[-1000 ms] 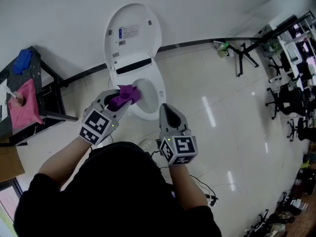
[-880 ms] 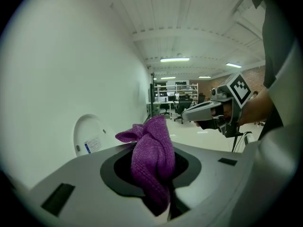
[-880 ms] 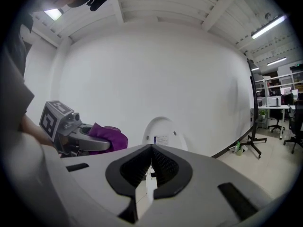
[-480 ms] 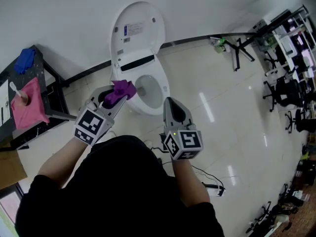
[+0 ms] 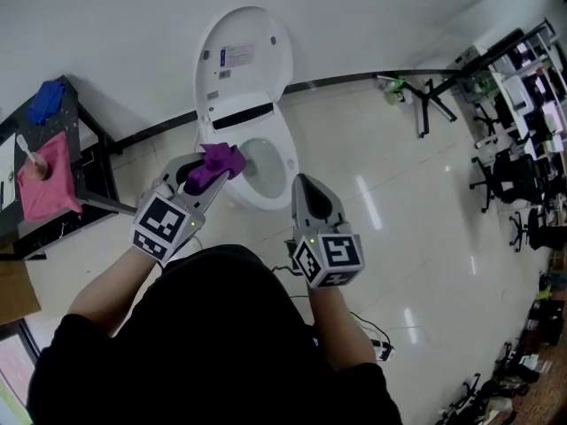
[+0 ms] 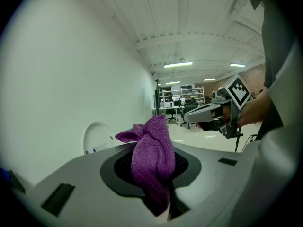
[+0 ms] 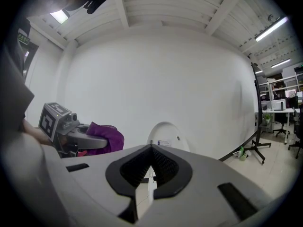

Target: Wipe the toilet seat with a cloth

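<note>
The white toilet (image 5: pixel 282 177) stands against the wall with its lid (image 5: pixel 241 56) raised; the seat rings the bowl. My left gripper (image 5: pixel 209 172) is shut on a bunched purple cloth (image 5: pixel 217 161), which overlaps the seat's left edge; whether it touches the seat I cannot tell. In the left gripper view the cloth (image 6: pixel 152 157) sticks up from between the jaws of that gripper (image 6: pixel 160 201). My right gripper (image 5: pixel 302 187) hovers just in front of the bowl, shut with nothing in it. In the right gripper view its jaws (image 7: pixel 150 175) meet, and the lid (image 7: pixel 165 136) and cloth (image 7: pixel 105 136) lie beyond.
A black side table (image 5: pixel 87 180) at the left carries a pink cloth (image 5: pixel 44 184) and a blue cloth (image 5: pixel 44 101). A black stand (image 5: pixel 434 100) and a green bottle (image 5: pixel 399 88) sit by the wall at right. Office chairs (image 5: pixel 514 177) crowd the far right. Cables (image 5: pixel 372 342) lie on the floor.
The left gripper with the purple cloth has drawn a little left, from the bowl's opening toward the seat's left edge. The right gripper has hardly moved.
</note>
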The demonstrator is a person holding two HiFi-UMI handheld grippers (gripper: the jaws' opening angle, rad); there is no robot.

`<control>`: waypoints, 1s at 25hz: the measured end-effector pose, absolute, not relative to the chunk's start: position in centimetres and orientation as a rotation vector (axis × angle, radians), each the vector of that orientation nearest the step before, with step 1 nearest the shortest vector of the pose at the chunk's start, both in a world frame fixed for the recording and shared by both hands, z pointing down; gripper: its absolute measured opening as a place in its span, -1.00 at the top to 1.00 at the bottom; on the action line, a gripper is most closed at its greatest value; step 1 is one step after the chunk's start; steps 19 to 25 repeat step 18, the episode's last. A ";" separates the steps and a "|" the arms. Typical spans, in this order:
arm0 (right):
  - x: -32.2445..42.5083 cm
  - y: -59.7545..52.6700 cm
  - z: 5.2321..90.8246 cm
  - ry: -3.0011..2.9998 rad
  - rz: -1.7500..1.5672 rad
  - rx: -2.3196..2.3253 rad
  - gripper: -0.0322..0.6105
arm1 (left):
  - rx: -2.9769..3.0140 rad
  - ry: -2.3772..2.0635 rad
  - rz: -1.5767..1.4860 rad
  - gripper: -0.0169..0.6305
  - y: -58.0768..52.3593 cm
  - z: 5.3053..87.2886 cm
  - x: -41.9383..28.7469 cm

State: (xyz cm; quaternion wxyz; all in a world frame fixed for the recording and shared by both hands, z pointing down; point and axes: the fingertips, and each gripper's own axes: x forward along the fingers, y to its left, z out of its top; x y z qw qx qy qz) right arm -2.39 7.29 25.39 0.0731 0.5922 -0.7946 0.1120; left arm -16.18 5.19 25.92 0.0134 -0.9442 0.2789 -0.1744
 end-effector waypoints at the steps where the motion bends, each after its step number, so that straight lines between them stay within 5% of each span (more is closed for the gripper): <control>1: -2.4 7.2 25.4 -2.390 0.335 1.775 0.86 | -2.940 0.869 -0.544 0.64 5.2 25.9 -16.2; 25: -2.8 7.6 25.3 -2.408 0.331 1.774 0.86 | -2.931 0.866 -0.562 0.64 5.6 25.8 -16.0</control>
